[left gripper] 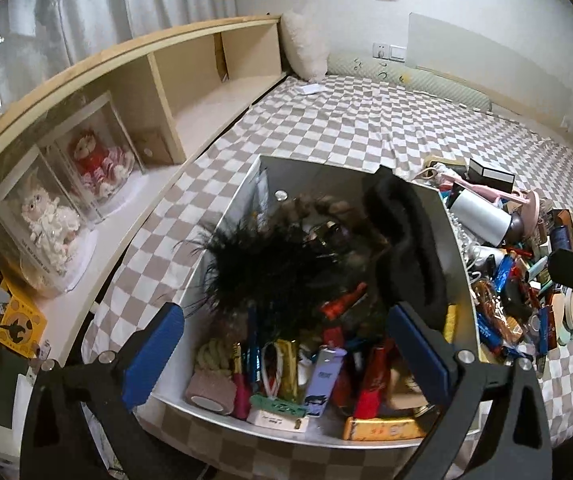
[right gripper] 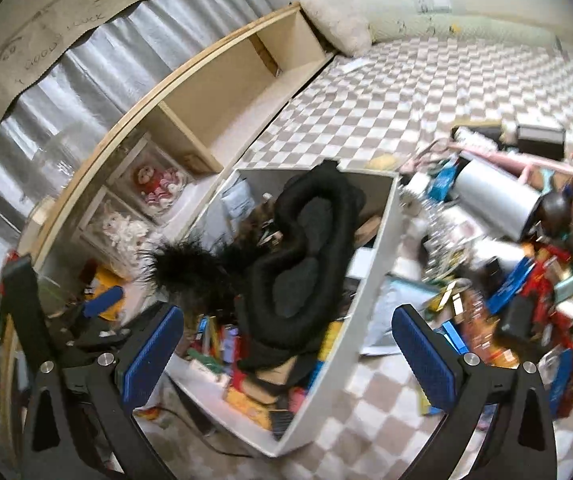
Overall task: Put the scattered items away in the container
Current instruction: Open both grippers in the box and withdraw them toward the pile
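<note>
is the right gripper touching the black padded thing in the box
Apart: the right wrist view shows the right gripper wide open, blue pads clear either side of the black padded thing.

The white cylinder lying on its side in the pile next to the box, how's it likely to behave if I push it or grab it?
The white cylinder lies on its side, so a push would probably roll it, though the pile crowding it may stop it. Its smooth wall looks slippery, and it looks wide, so the jaws may need to open fully.
</note>
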`<state>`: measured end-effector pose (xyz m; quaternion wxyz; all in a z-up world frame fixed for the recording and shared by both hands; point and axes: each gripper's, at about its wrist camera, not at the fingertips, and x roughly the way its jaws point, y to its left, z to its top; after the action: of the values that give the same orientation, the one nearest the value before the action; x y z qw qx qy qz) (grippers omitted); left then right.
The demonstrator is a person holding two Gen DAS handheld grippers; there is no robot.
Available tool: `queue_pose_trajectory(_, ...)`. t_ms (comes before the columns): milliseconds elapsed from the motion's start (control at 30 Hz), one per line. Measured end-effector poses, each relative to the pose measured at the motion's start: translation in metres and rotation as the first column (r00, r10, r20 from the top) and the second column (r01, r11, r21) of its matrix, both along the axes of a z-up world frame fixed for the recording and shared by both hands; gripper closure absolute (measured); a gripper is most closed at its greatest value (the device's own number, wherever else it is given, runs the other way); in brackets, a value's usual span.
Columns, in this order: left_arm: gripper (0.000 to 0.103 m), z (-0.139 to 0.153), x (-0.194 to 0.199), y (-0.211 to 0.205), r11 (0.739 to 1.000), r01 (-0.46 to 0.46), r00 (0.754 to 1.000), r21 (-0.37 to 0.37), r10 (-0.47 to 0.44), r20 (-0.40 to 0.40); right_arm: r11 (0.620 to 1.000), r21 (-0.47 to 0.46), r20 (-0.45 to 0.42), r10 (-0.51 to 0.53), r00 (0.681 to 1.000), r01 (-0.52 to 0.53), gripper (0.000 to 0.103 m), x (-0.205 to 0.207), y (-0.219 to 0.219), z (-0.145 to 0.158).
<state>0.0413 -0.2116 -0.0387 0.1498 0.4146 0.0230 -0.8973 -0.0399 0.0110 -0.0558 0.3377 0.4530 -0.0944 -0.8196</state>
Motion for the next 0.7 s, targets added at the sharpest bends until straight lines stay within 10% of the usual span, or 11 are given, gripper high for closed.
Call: queue_pose_trajectory(700,0.0,0.022,-0.014,0.056,0.994,0.093,0.994,-0.05,-0.096,-0.057,0.982,0.176,-0.047,-0.054,0.997,0.062,0.0,-0.01,0.065,-0.013)
